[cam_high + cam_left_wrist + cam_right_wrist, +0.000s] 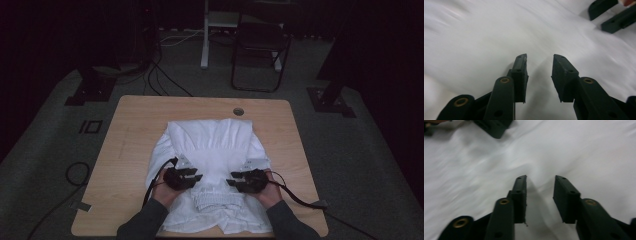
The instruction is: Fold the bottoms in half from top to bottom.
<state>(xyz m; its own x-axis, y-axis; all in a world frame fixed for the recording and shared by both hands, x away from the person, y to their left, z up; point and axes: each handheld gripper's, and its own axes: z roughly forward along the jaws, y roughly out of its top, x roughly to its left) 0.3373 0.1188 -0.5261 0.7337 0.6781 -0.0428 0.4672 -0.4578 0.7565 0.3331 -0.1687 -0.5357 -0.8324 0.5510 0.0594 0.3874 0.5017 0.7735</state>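
Dim lab: black curtains, floor cables [160,80], rig stands [331,97].

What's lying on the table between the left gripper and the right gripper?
Between the left gripper and right gripper, the high view shows the white garment: a smooth stretch, with its gathered band just nearer the person.

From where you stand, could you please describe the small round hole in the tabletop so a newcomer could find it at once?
Start at the wooden table with the white garment spread on it. Look just past the garment's far edge, right of centre: the hole is a small grey circle, the sole round mark on the bare wood.
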